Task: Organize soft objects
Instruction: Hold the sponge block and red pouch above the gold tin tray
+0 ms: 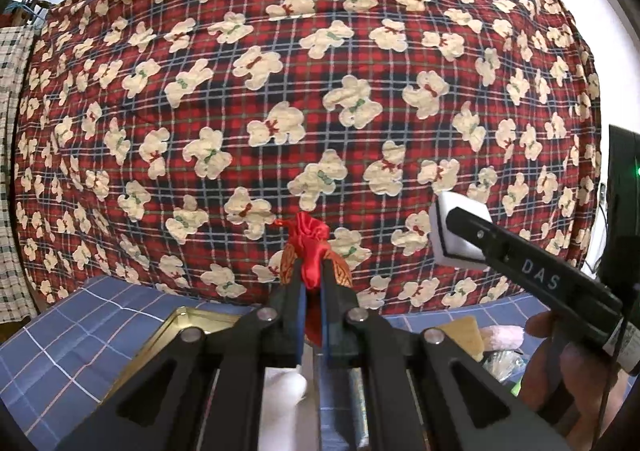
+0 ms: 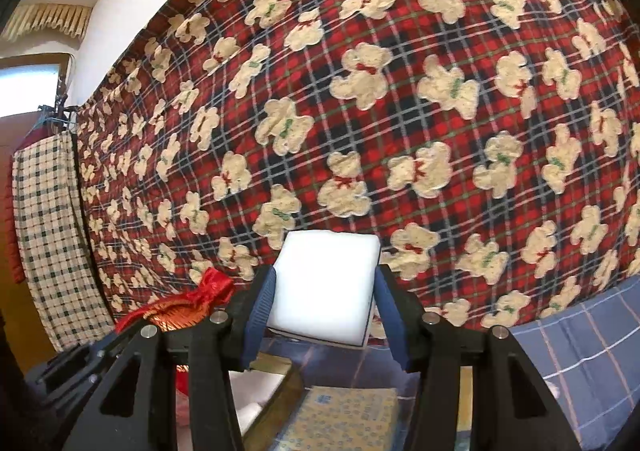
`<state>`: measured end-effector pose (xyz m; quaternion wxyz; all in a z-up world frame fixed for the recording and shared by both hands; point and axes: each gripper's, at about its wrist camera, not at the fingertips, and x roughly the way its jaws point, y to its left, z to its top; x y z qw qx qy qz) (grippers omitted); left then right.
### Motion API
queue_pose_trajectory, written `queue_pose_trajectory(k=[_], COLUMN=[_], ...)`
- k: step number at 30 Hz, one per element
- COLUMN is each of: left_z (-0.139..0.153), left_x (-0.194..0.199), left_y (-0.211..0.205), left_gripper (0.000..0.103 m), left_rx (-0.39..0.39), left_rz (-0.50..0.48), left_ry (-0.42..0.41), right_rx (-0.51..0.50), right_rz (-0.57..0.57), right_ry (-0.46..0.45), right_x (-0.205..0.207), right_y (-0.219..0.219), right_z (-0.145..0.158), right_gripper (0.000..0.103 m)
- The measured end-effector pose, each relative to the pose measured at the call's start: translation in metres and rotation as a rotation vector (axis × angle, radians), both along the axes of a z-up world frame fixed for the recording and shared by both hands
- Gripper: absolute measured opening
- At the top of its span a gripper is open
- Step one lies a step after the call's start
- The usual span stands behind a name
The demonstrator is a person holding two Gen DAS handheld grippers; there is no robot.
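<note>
My left gripper (image 1: 313, 283) is shut on a red satin pouch with gold trim (image 1: 310, 247), held up in the air; the pouch also shows at the left of the right wrist view (image 2: 188, 301). My right gripper (image 2: 324, 303) is shut on a white sponge block (image 2: 326, 285), also held up. That sponge (image 1: 456, 229) and the right gripper's finger show at the right of the left wrist view. A gold tin box (image 1: 168, 335) lies below on the blue checked cloth (image 1: 60, 335).
A red plaid blanket with cream bears (image 1: 320, 91) hangs behind. Below lie a pink fluffy thing (image 1: 502, 335), a white soft item (image 1: 286, 383), a yellow patterned cloth (image 2: 340, 419) and the tin (image 2: 292, 383). A checked garment (image 2: 48, 235) hangs at left.
</note>
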<state>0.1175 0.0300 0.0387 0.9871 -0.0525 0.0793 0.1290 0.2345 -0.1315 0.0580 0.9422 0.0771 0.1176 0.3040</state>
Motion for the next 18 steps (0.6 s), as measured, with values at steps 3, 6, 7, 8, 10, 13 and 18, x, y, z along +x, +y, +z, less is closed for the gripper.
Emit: queue_pose_trajectory(k=[3,6,7,8,10,13,18], left_z=[-0.001,-0.001,-0.001,-0.002,-0.002,-0.004,-0.009], left_x=[0.000,0.000,0.000,0.000,0.000,-0.001,-0.003], left_y=[0.007,0.015,0.017,0.019,0.025,0.036,0.053], left_gripper=[0.003,0.003,0.003,0.003,0.003,0.003,0.003], left_rx=[0.005,-0.008,-0.008,-0.008,-0.015,-0.034,-0.062], left_rz=[0.028,0.046,0.055,0.065,0.083,0.120,0.162], left_ry=[0.003,0.009,0.013,0.014,0.021,0.043,0.064], right_rx=[-0.007,-0.019,-0.023,-0.030,-0.038,-0.040,-0.064], right_rz=[0.032,0.064,0.072,0.080,0.088,0.096,0.125], right_ry=[0.001,0.001,0.000,-0.001,0.004,0.018,0.038], right_x=[0.001,0.001,0.000,0.000,-0.001,0.000,-0.002], right_y=[0.014,0.026,0.029,0.031,0.034,0.034,0.043], right_z=[0.001,0.001,0.000,0.000,0.000,-0.001,-0.003], right_gripper=[0.053,0.053,0.053,0.053,0.053,0.053,0.053])
